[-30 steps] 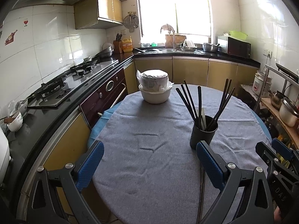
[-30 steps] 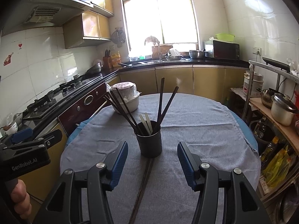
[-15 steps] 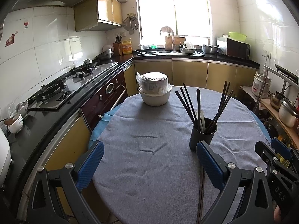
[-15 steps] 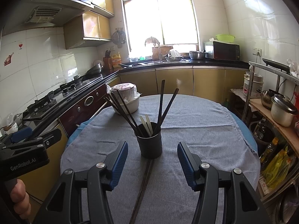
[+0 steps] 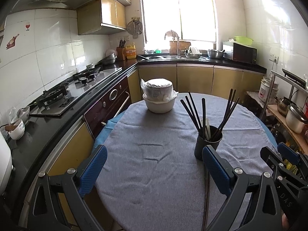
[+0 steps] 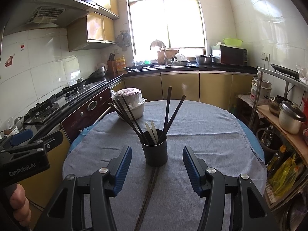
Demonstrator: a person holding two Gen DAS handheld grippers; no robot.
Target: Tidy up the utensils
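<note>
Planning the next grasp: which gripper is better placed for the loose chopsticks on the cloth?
Right. The chopsticks lie centred between the open right gripper, below the cup. The left gripper sits off to their side.

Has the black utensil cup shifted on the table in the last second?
No. In the right wrist view the black utensil cup sits at the same spot against the white bowl behind it, and the chopsticks on the cloth meet its base as before.
</note>
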